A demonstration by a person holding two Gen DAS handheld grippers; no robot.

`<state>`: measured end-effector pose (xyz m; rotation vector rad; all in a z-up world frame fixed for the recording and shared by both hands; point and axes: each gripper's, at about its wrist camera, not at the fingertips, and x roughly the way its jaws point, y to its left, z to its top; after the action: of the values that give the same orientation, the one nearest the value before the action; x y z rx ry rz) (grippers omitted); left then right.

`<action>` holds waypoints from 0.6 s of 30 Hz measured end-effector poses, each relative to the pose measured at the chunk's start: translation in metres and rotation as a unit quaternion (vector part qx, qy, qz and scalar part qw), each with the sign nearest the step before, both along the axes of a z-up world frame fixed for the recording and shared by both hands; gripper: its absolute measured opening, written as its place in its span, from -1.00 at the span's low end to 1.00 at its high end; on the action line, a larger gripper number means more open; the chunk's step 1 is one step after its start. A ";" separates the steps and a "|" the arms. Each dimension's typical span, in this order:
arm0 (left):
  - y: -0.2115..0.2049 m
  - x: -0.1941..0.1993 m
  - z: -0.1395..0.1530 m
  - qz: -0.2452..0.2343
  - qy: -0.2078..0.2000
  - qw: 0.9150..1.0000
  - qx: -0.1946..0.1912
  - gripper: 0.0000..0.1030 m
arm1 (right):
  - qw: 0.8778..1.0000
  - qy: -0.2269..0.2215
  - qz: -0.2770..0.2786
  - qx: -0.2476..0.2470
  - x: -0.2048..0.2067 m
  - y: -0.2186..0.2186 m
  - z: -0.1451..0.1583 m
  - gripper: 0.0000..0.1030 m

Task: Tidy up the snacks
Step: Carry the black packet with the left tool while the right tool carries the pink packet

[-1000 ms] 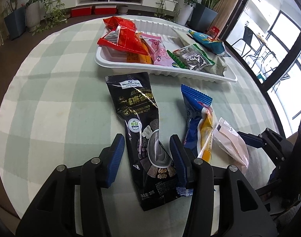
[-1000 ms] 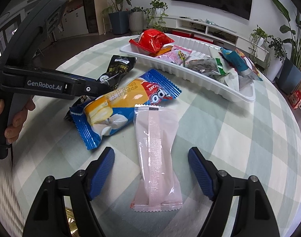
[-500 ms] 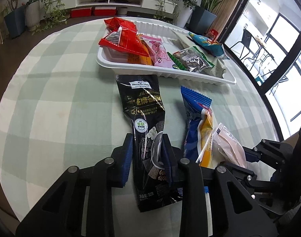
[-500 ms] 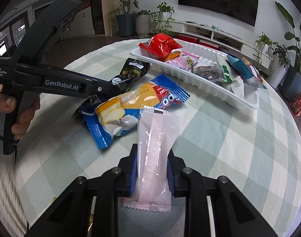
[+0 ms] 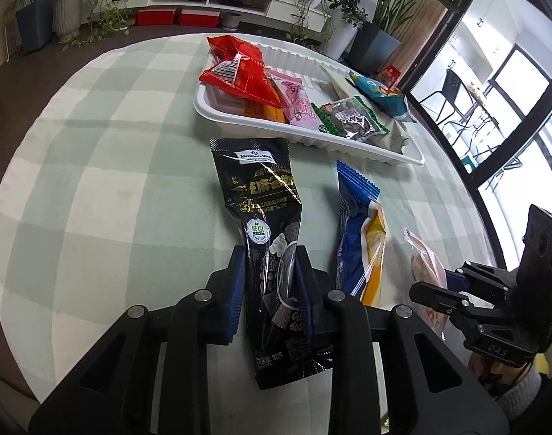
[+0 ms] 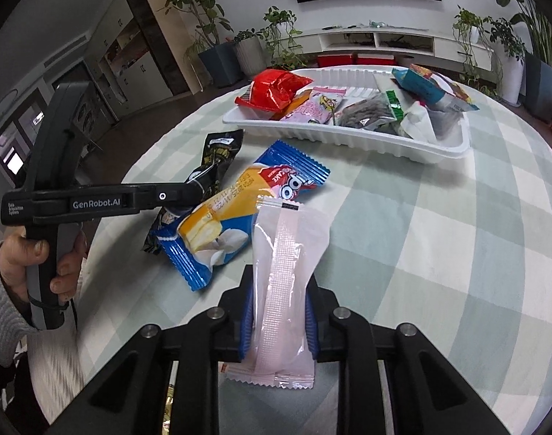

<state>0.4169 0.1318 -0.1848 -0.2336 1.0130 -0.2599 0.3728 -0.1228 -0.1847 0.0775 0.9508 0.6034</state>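
Observation:
A long black snack pouch [image 5: 261,195] stands tilted up off the checked tablecloth, and my left gripper [image 5: 270,290] is shut on its lower half. My right gripper [image 6: 279,311] is shut on a pale pink translucent packet [image 6: 287,253], lifted slightly; that packet [image 5: 426,264] also shows at the right of the left wrist view. A blue and yellow cake packet [image 6: 236,210] [image 5: 359,239] lies flat between the two. Beyond them a white tray [image 5: 312,134] [image 6: 348,137] holds several snack packets, among them a red bag [image 5: 239,72] [image 6: 276,87].
A hand [image 6: 29,264] in a grey sleeve grips the left tool's handle. The round table's edge curves close on the near side. Potted plants, a low white cabinet and a wall-mounted dark screen stand beyond the table; large windows are on the right.
Both grippers went from open around their packets to shut on them. The black pouch and the pink packet have since tipped up off the cloth.

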 end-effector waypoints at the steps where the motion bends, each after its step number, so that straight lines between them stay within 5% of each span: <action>1: 0.001 -0.002 0.002 0.001 -0.001 1.000 0.000 -0.55 | 1.000 0.003 -0.004 0.009 0.000 -0.002 0.001 -0.50; 18: 0.004 -0.038 0.032 0.000 -0.025 1.000 0.003 -0.55 | 0.995 0.026 -0.061 0.076 -0.021 -0.043 0.013 -0.50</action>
<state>0.3785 0.1359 -0.1526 -0.2209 0.9651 -0.2612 0.3517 -0.1661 -0.1721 0.2856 0.9430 0.5620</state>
